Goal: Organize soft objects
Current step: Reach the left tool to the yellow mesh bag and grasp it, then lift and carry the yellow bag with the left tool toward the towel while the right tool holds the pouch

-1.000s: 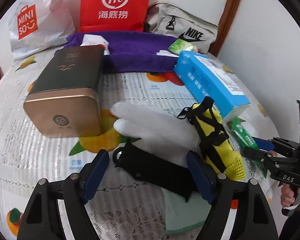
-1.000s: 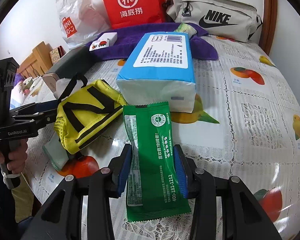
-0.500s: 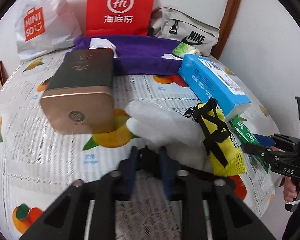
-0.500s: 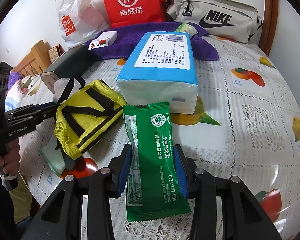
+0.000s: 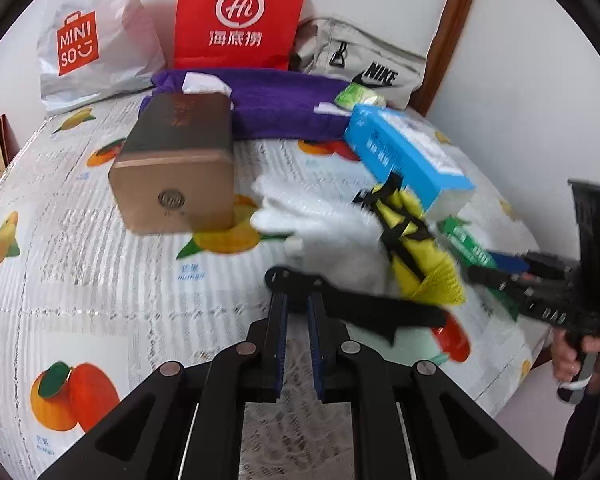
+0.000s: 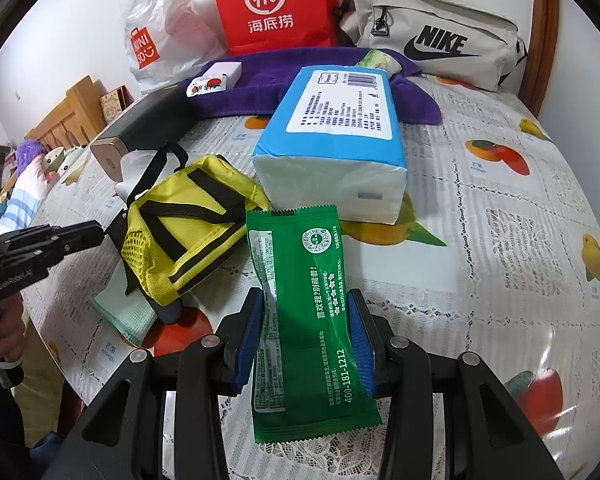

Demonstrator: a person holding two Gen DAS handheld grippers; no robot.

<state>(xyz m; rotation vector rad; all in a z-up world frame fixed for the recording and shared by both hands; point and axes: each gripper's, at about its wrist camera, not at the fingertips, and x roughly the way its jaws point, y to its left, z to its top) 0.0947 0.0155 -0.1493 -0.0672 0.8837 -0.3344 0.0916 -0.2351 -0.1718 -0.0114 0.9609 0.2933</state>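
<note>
The left gripper [image 5: 297, 300] had just clamped down: its blue pads stood nearly together, pinching the near end of a flat black strap [image 5: 364, 308], which ran off to the right of the fingers and looked lifted slightly clear of the fruit-print tablecloth [image 5: 80, 280]. Just beyond the fingertips lay a white glove [image 5: 320, 220], blurred, with a yellow mesh pouch [image 5: 416, 252] to its right.

The right gripper [image 6: 306, 332] stood partly apart, its pads pressed against both long edges of a green sachet [image 6: 308, 300]; the packet's near end reached past the fingers toward the camera. Ahead of those fingertips sat a blue tissue pack [image 6: 340, 132].

A pale green cloth [image 6: 120, 308] was mostly hidden under the pouch. Both grippers pointed steeply down at the table. The person's hand [image 5: 572, 356] gripped the right tool's handle at the frame edge.
</note>
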